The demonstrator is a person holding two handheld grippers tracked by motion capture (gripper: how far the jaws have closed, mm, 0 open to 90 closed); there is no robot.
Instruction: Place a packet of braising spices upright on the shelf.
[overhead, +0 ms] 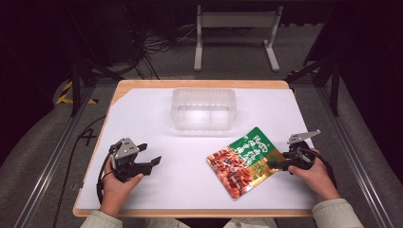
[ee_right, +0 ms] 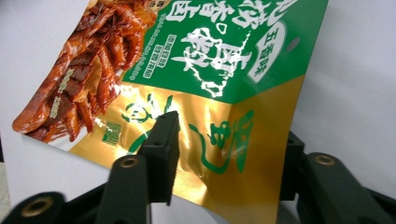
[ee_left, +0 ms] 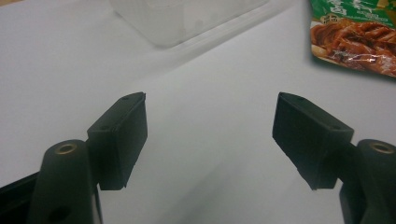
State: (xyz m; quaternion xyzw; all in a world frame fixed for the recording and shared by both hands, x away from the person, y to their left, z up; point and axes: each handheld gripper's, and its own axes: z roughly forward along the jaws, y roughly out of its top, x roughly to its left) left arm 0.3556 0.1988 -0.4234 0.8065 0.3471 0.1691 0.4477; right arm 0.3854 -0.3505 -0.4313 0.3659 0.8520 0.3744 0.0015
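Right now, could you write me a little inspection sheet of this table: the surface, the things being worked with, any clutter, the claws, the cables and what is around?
Surface: white sheet over a wooden table.
Job's things: green, gold and red foil snack pouch lying flat; clear plastic tub behind it, looks empty.
Clutter: nothing seen.
Claws: left claw open, on nothing; right claw astride the pouch's gold edge, one jaw over it, one behind, grip uncertain.
Cables: black cable loops from the left claw; more tangled on the floor.
Surroundings: grey carpet, white metal stand, dark frames.
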